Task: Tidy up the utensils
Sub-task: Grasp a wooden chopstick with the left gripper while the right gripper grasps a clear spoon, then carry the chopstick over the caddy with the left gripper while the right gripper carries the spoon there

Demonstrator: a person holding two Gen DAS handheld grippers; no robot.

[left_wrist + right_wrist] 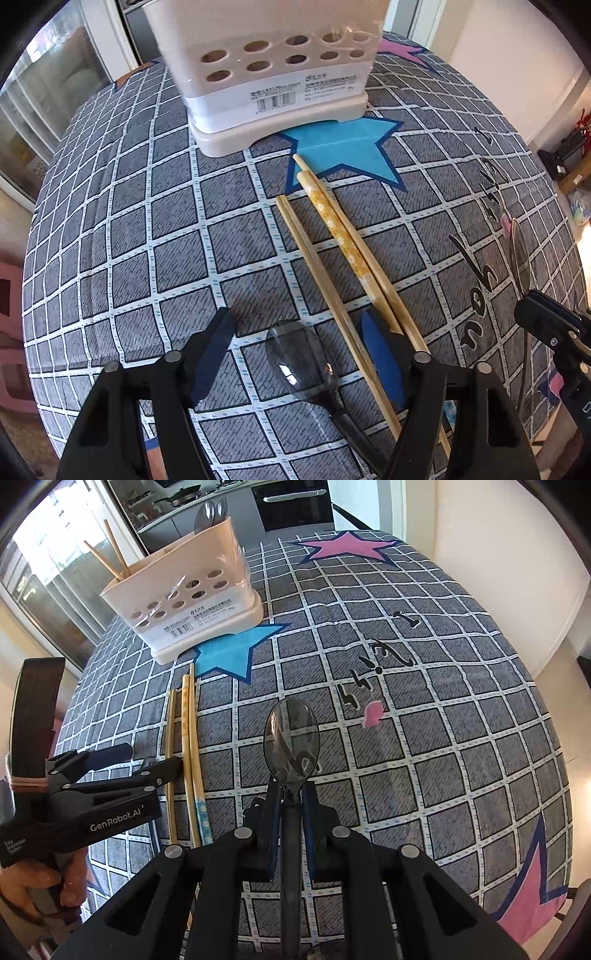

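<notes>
A cream utensil holder (266, 74) stands at the far side of the table, also in the right wrist view (184, 609), with chopsticks (110, 557) and spoons (210, 513) in it. Several wooden chopsticks (343, 251) lie on the cloth, also seen from the right (190, 746). A clear dark spoon (303, 362) lies between the fingers of my open left gripper (299, 332). My right gripper (291, 790) is shut on another clear dark spoon (291, 734), held above the table.
The round table has a grey checked cloth (443, 738) with a blue star (343, 147) and pink stars (347, 546). My left gripper shows from the side (122, 764). A kitchen counter and oven (291, 502) stand behind.
</notes>
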